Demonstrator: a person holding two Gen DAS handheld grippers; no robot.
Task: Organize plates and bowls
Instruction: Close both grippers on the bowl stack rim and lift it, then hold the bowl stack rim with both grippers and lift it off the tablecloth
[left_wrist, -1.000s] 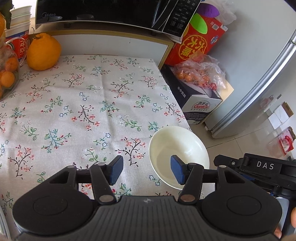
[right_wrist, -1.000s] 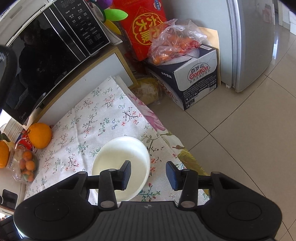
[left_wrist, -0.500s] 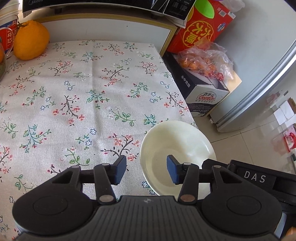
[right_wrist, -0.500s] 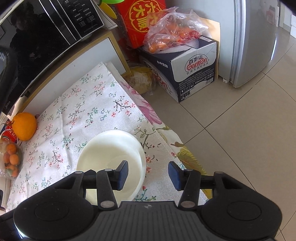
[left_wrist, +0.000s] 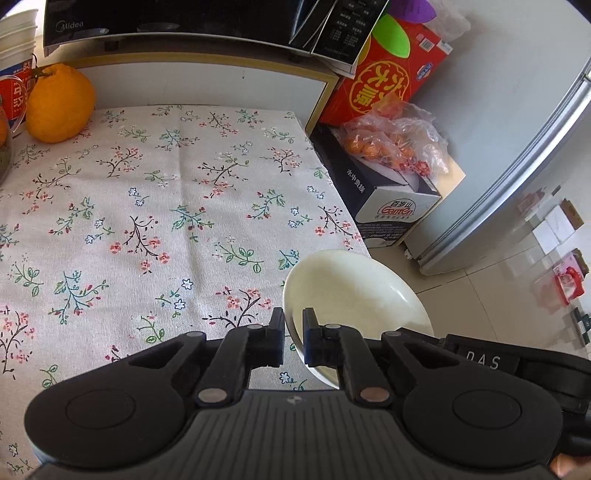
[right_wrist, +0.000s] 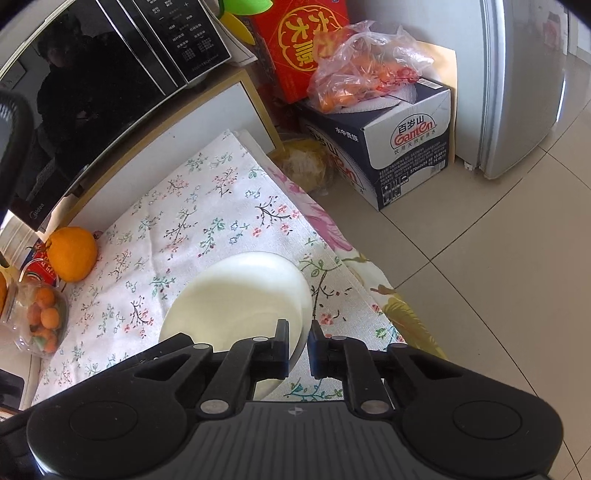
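While both tools pinch the same white bowl (left_wrist: 354, 291), 1 on each side of its rim, the bowl sits at the near right corner of the desk (left_wrist: 155, 206), partly past its edge. From the left wrist view, the left tool (left_wrist: 293, 332) has its 2 black pads drawn narrow onto the bowl's left rim. From the right wrist view, the right tool (right_wrist: 299, 345) is likewise clamped narrow on the right rim of the bowl (right_wrist: 236, 295). Beyond the bowl, a flowered cloth covers the desk. A large orange citrus fruit (left_wrist: 59, 107) sits at the far left, well apart from the bowl, below a black microwave (left_wrist: 184, 22). On the floor beside the desk stands a water carton (right_wrist: 402, 147) with a bag of small oranges (right_wrist: 365, 77) on top.

The step in hand appears to be the grasp itself, with the lift not yet made. The next move likely calls for raising both tools together and level, so the bowl neither tips nor slips off the edge.
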